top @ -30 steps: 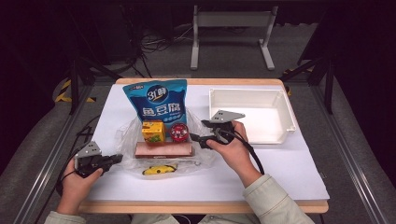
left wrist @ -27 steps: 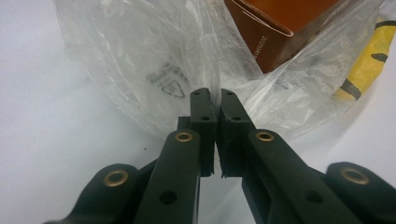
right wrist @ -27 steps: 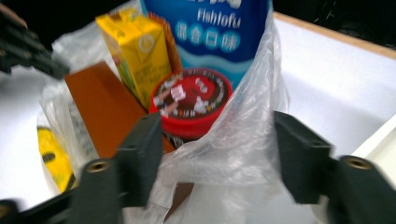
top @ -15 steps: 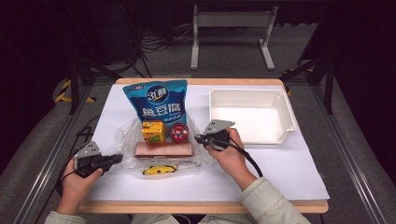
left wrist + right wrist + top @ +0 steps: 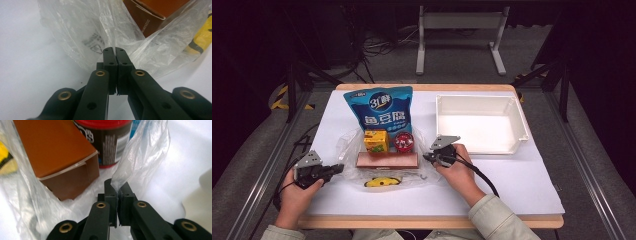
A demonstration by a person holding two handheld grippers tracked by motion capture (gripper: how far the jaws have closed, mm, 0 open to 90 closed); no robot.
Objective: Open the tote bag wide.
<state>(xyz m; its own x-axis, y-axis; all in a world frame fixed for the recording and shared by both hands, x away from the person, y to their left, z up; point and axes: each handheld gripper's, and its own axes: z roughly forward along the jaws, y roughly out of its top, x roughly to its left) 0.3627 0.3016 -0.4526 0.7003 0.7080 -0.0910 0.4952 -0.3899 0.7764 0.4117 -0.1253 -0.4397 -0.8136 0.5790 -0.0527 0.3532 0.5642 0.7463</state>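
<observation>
White tray (image 5: 519, 131) at the worktop's far right, blue pouch (image 5: 380, 108) far centre, clear bag (image 5: 351, 148) mid-worktop toward the near edge, holding brown box (image 5: 386, 160), carton (image 5: 376, 140), red-lidded can (image 5: 403, 141), left gripper (image 5: 115, 55) clamped on the bag's left edge, right gripper (image 5: 117, 187) pinching its right edge

One plastic bag (image 5: 384, 160), one blue pouch (image 5: 379, 110), one brown box (image 5: 387, 160), one yellow carton (image 5: 376, 140), one red-lidded jar (image 5: 403, 141), one yellow packet (image 5: 382, 182), one white tray (image 5: 517, 117), two tongs (image 5: 337, 169) (image 5: 428, 157)
</observation>
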